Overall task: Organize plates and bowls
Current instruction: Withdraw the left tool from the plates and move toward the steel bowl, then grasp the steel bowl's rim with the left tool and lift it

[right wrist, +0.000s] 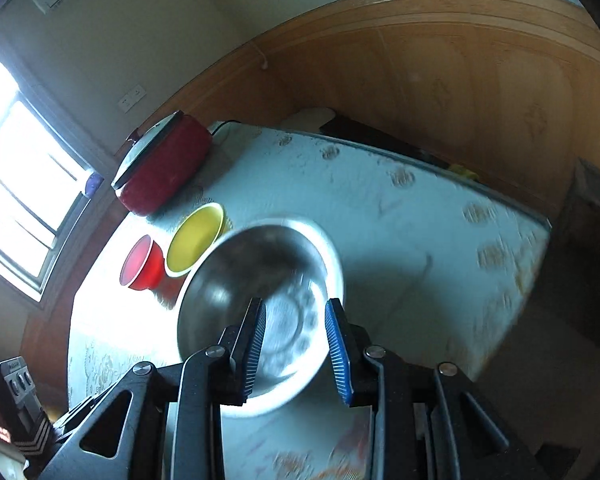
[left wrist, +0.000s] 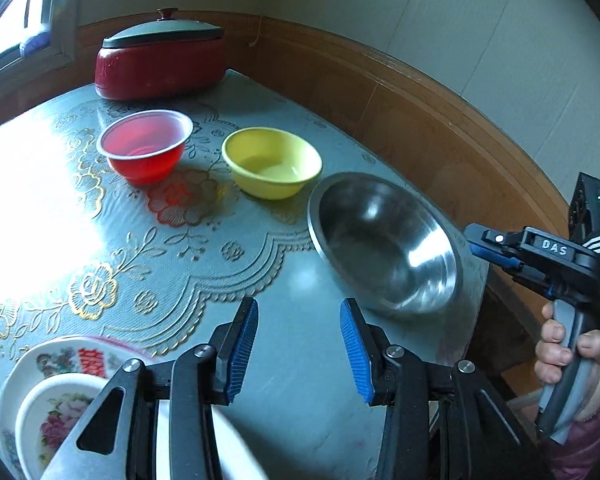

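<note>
A steel bowl (left wrist: 380, 240) hangs tilted over the table's right edge, its mouth turned toward the left. My right gripper (left wrist: 476, 242) grips it by the rim. In the right wrist view the steel bowl (right wrist: 240, 280) is blurred, and my right gripper (right wrist: 296, 344) has one finger inside the wall and one outside. A yellow bowl (left wrist: 272, 160) and a red translucent bowl (left wrist: 144, 144) stand side by side on the table. My left gripper (left wrist: 299, 344) is open over bare tablecloth. Below it at the left lies a flowered plate (left wrist: 60, 356) with a white flowered bowl (left wrist: 48, 412) on it.
A red cooking pot (left wrist: 160, 64) with a grey lid stands at the table's far corner. Wood-panelled wall (left wrist: 420, 128) runs close along the far and right sides of the table. A person's hand (left wrist: 560, 352) holds the right gripper's handle. Strong window glare covers the table's left side.
</note>
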Demonstrator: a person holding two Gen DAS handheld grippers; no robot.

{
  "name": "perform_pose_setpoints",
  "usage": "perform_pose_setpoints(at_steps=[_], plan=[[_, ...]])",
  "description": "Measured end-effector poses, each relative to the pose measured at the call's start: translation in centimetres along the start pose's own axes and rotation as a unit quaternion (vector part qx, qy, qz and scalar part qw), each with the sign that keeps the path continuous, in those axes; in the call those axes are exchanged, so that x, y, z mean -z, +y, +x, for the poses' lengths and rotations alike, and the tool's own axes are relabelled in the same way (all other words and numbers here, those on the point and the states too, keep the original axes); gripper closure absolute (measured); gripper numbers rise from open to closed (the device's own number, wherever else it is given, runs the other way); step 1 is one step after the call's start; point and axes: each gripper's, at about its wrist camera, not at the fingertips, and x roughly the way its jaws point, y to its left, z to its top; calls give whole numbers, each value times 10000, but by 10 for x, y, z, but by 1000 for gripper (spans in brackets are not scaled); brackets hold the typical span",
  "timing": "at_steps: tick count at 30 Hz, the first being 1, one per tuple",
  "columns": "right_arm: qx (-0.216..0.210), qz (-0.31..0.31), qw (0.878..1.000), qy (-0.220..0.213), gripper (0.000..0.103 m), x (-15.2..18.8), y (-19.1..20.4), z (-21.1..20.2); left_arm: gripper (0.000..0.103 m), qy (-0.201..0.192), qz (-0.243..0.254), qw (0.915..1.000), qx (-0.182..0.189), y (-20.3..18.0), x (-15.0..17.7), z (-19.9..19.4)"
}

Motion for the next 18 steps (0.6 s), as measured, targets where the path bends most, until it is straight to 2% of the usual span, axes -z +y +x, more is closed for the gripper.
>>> perform_pose_setpoints(at_steps=[4,10,14,15,16,18], plan=[[-163,-174,9994,269,73,-22,-15,25,60,-8,-173,9998,-115,-16,-10,16],[-624,-443,9939,800,73,-42,-26,60,57,7,-518,9983,-278,-26,-19,41],[-705,-877,9874,1114,83,-43,-22,81,59,83,-633,9973,-368,-30,-20,61],[-637,-1011,9864,1126,89,-43,-20,83,61,108,-621,9972,-391,-31,-20,65],[-605,-1129,9850,1152,90,-43,-19,85,71,144,-596,9971,-447,-34,-19,69],[-635,-1313,9820,1200,91,-39,-18,84,78,110,-447,9962,-736,-37,-17,71]])
